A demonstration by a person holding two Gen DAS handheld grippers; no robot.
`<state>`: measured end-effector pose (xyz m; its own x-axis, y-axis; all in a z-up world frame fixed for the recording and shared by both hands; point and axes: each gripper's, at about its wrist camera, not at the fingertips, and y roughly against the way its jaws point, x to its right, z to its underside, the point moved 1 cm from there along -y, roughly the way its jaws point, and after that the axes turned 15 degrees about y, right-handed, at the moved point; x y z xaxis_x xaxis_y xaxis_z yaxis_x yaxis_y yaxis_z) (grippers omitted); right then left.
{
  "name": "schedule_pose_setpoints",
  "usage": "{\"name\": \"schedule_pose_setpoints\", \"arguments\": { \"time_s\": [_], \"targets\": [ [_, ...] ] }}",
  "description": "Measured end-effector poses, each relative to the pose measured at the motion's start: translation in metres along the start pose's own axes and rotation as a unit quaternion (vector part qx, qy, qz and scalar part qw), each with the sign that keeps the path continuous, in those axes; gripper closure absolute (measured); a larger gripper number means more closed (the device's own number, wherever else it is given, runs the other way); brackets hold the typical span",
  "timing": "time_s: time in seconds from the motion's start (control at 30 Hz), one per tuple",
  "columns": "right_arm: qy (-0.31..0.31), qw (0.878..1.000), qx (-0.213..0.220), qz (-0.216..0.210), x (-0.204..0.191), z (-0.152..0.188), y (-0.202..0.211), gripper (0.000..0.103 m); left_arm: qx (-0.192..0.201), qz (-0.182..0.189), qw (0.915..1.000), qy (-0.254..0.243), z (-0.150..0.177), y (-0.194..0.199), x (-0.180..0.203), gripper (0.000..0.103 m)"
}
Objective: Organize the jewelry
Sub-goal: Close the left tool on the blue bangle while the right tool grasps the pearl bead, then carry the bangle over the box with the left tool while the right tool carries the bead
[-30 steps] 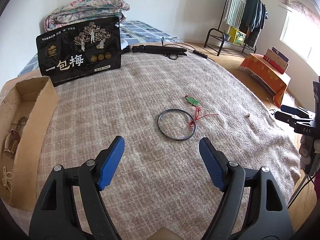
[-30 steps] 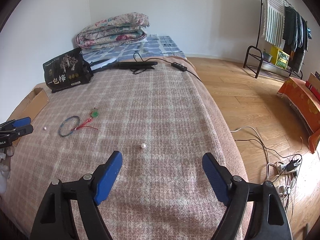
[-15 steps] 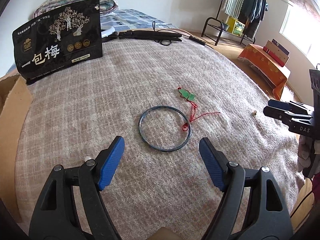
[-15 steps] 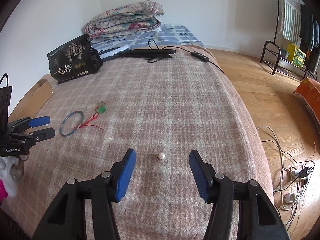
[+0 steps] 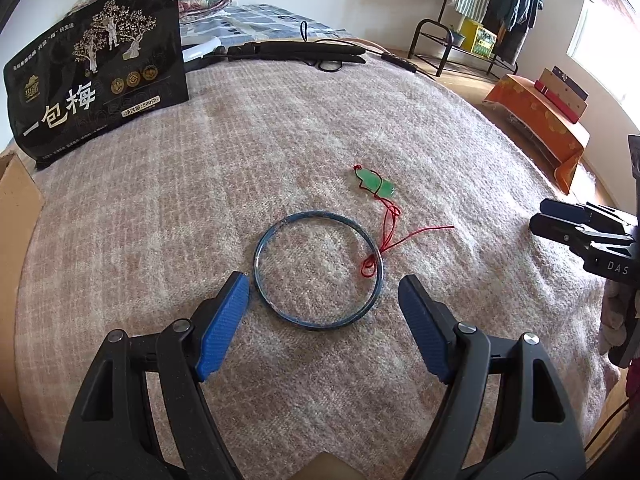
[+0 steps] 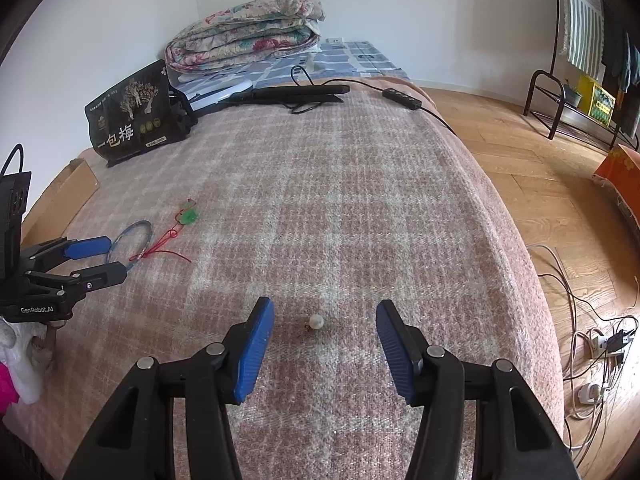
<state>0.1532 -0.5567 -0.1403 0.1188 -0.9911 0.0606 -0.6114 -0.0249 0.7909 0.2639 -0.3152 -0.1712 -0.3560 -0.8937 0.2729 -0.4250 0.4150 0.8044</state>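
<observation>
A dark blue bangle [image 5: 316, 213] lies flat on the pink plaid blanket [image 5: 280, 132]. My left gripper [image 5: 322, 284] stands open just above it, its fingertips flanking the ring's near half without touching. A green pendant [image 5: 376, 182] on a red cord [image 5: 390, 224] lies beside the bangle, the cord crossing its right rim. In the right wrist view a small white pearl [image 6: 316, 321] rests on the blanket between the fingertips of my right gripper [image 6: 325, 306]. Those jaws have narrowed but stay clear of the pearl on both sides. The left gripper [image 6: 114, 258] shows at the left there.
A black snack pouch [image 5: 100, 80] stands at the back left, a cardboard box [image 6: 68, 200] at the bed's left edge. A folded quilt [image 6: 248, 32] and a black corded device [image 6: 296, 92] lie at the far end. The wood floor with cables [image 6: 600, 340] is on the right.
My left gripper moved forward and down until the bangle sat between its tips. My right gripper narrowed its jaws and came down over the pearl, which now lies between them.
</observation>
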Motion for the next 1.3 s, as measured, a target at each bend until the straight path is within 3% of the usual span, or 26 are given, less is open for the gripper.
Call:
{"name": "schedule_pose_setpoints", "arguments": {
  "time_s": [0.5,0.77,1.03,1.2,1.3],
  "targets": [
    [0.030,0.999,-0.017,-0.008,-0.013,0.001,-0.014,0.048,0.017,-0.035,0.9991,-0.015,0.001,-0.009,0.003,0.022],
    [0.041,0.999,-0.021,-0.004,-0.014,0.001,-0.016,0.061,0.018,-0.029,0.9993,-0.013,0.003,-0.007,0.002,0.022],
    [0.029,0.999,-0.024,-0.004,-0.010,0.002,-0.018,0.073,0.019,-0.029,0.9993,-0.014,0.003,-0.006,0.003,0.029],
    [0.029,0.999,-0.020,-0.006,-0.012,0.003,-0.017,0.088,0.019,-0.029,0.9993,-0.013,0.003,-0.006,0.003,0.029],
    [0.032,0.999,-0.018,-0.004,-0.013,0.003,-0.015,0.088,0.021,-0.029,0.9993,-0.014,0.003,-0.005,0.004,0.029]
  ]
}}
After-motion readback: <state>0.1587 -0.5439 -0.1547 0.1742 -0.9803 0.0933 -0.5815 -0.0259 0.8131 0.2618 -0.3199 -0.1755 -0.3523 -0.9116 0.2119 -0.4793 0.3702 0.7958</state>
